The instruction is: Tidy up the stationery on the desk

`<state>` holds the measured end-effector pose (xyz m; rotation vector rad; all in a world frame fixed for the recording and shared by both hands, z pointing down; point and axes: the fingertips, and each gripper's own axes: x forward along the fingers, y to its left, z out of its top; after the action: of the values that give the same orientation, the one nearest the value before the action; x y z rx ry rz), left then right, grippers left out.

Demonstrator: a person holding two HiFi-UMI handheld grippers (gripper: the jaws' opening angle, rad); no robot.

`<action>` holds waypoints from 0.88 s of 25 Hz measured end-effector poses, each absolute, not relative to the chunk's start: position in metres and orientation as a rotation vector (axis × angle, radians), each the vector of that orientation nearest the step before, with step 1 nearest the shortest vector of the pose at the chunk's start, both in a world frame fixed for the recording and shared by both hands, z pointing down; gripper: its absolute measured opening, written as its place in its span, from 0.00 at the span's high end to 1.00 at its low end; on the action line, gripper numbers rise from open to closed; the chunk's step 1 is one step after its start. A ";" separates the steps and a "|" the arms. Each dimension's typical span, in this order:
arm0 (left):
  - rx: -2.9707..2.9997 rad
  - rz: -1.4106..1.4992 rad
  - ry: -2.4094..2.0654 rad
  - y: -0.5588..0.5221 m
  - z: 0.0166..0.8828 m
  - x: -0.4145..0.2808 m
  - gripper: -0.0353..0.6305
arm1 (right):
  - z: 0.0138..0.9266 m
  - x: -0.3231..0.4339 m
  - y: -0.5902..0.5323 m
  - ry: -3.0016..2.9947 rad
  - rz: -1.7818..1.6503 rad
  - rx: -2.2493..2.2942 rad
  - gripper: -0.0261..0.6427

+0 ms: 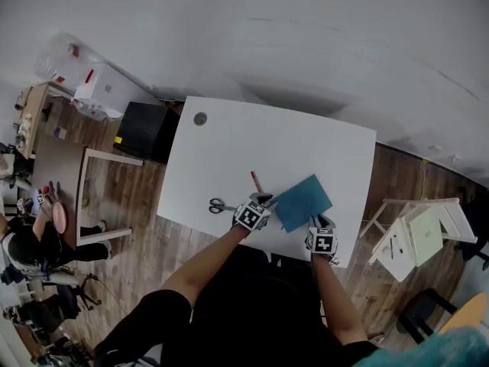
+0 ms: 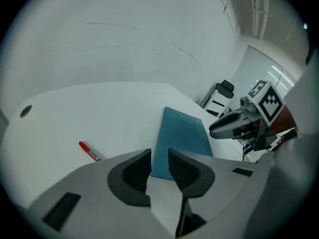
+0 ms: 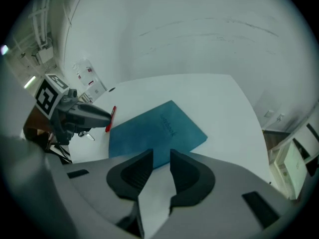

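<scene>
A blue notebook (image 1: pixel 303 200) sits at the near right of the white desk (image 1: pixel 229 151), slanted, its far corner pointing away from me. My left gripper (image 1: pixel 267 202) is shut on its near left corner, and the blue cover (image 2: pixel 180 133) runs in between those pads. At the near right corner, my right gripper (image 1: pixel 321 222) is shut on the same notebook (image 3: pixel 154 133). A red pen (image 1: pixel 255 181) lies just left of the notebook, also visible in the left gripper view (image 2: pixel 89 152). Scissors (image 1: pixel 220 205) lie left of my left gripper.
The desk has a round cable hole (image 1: pixel 200 118) at its far left corner. A black box (image 1: pixel 147 131) and a small white frame table (image 1: pixel 99 197) stand left of the desk. White folding furniture (image 1: pixel 416 235) stands to the right, and a person sits far left.
</scene>
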<state>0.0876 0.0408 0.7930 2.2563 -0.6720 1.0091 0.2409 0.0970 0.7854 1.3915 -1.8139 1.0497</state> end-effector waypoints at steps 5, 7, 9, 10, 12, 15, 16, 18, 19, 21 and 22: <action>2.257 1.047 -0.603 0.031 0.801 0.099 0.78 | 0.801 0.214 0.128 -1.744 1.257 1.408 0.79; 2.243 1.036 -0.593 0.032 0.806 0.100 0.78 | 0.805 0.208 0.134 -1.714 1.306 1.444 0.78; 2.231 1.042 -0.581 0.035 0.810 0.097 0.78 | 0.808 0.203 0.139 -1.690 1.363 1.490 0.78; 2.226 1.049 -0.570 0.036 0.812 0.096 0.78 | 0.809 0.201 0.140 -1.681 1.393 1.511 0.78; 2.217 1.065 -0.536 0.041 0.816 0.094 0.78 | 0.809 0.197 0.139 -1.661 1.446 1.548 0.78; 2.206 1.092 -0.506 0.048 0.821 0.088 0.78 | 0.811 0.196 0.137 -1.620 1.488 1.588 0.78; 2.199 1.090 -0.504 0.049 0.822 0.087 0.78 | 0.813 0.197 0.137 -1.610 1.499 1.597 0.78; 2.187 1.074 -0.499 0.050 0.824 0.088 0.78 | 0.815 0.197 0.137 -1.600 1.501 1.607 0.78; 2.185 1.068 -0.494 0.050 0.824 0.089 0.78 | 0.816 0.197 0.135 -1.598 1.490 1.604 0.78; 2.190 1.063 -0.482 0.047 0.819 0.090 0.78 | 0.817 0.196 0.133 -1.591 1.465 1.588 0.78; 2.187 1.058 -0.477 0.047 0.819 0.090 0.78 | 0.816 0.196 0.133 -1.588 1.451 1.581 0.78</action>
<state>0.0896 0.0468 0.8188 2.1866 -0.4767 1.0585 0.1955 0.1325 0.8164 1.5812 -1.5884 1.4513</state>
